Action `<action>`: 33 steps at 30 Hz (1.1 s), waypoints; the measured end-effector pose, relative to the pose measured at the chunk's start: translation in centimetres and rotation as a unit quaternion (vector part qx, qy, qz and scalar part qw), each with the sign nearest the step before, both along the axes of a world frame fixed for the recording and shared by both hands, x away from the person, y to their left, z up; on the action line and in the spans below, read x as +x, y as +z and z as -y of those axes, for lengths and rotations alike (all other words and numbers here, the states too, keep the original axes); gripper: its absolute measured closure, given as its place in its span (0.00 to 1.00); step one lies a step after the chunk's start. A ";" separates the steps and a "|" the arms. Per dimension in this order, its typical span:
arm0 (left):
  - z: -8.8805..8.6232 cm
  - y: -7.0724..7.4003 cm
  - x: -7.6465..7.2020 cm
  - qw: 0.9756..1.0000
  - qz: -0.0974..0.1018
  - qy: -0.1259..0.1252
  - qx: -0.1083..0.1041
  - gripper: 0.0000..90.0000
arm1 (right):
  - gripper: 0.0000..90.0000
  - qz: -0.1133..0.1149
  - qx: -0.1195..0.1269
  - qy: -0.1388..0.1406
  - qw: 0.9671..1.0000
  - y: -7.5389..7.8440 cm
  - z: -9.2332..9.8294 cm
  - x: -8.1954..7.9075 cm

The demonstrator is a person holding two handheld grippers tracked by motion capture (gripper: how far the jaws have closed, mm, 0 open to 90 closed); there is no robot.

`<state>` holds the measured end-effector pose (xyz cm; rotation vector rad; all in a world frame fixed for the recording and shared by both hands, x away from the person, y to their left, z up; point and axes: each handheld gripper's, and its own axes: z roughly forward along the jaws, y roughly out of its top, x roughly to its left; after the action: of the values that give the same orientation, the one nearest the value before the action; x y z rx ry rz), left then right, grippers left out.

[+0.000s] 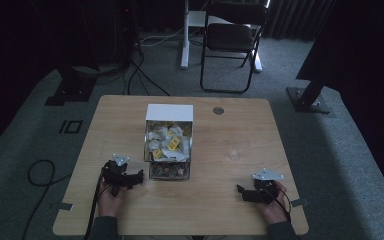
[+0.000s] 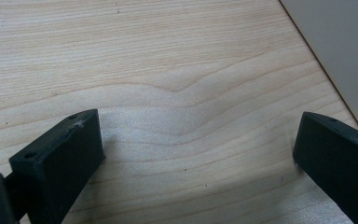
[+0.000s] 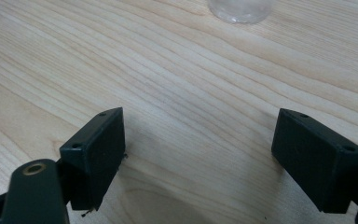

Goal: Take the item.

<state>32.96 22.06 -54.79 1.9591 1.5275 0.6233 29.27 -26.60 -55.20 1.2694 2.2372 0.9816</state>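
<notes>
On the pale wooden table [image 1: 215, 200], a rounded-cornered slab with wavy grain, the left gripper [image 1: 130, 178] sits near the left edge, toward the near side, held in a hand [image 1: 111, 200] that comes up from the near edge. In the left gripper view its two blocky matte black jaws stand wide apart with bare grain between them [image 2: 193, 140]; the left jaw shows a small scuff at its top corner and screw holes on its upper face. At the right edge of that view a flat grey surface [image 2: 340, 51] meets the wood along a straight line.

Just right of the left gripper, around the middle of the table, stands a box-shaped container [image 1: 168, 145] with clear walls and a white top panel at its far side. It is heaped with small crinkled white and yellow packets [image 1: 167, 142], and something darker lies in its lower part, too dim to make out.

Farther right, a small clear glass [image 1: 236, 151] stands on bare wood; its round transparent base shows at the top of the right gripper view [image 3: 240, 9].

Near the right near corner, the right gripper [image 1: 245, 192] lies in the other hand [image 1: 275, 205], a grey three-cornered plate on top. Its jaws are spread wide over empty grain [image 3: 198, 149].
</notes>
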 end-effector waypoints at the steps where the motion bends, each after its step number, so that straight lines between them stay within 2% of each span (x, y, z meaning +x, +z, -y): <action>1: 0.0 0.0 0.0 1.000 0.000 0.000 0.000 0.02 | 0.19 0.000 0.000 0.000 1.000 0.0 0.0 0.0; 9: -0.1 0.0 -0.3 1.000 0.000 -0.001 0.001 0.02 | 0.20 0.000 0.000 0.002 1.000 0.0 0.0 0.0; 17: -0.3 0.0 -0.7 1.000 -0.001 -0.004 0.002 0.02 | 0.31 0.007 0.006 0.008 1.000 0.1 0.1 -0.2; 23: -0.4 0.0 -0.7 1.000 -0.001 0.002 0.002 0.02 | 0.32 0.003 0.008 0.010 1.000 0.2 0.1 -0.3; 33: -0.6 0.0 -0.7 1.000 -0.001 0.014 0.003 0.02 | 0.38 0.020 0.016 0.015 1.000 1.4 -0.6 -1.0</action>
<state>32.22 22.70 -54.77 1.9462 1.5580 0.6378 28.31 -25.97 -53.82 1.2215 2.2240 1.0493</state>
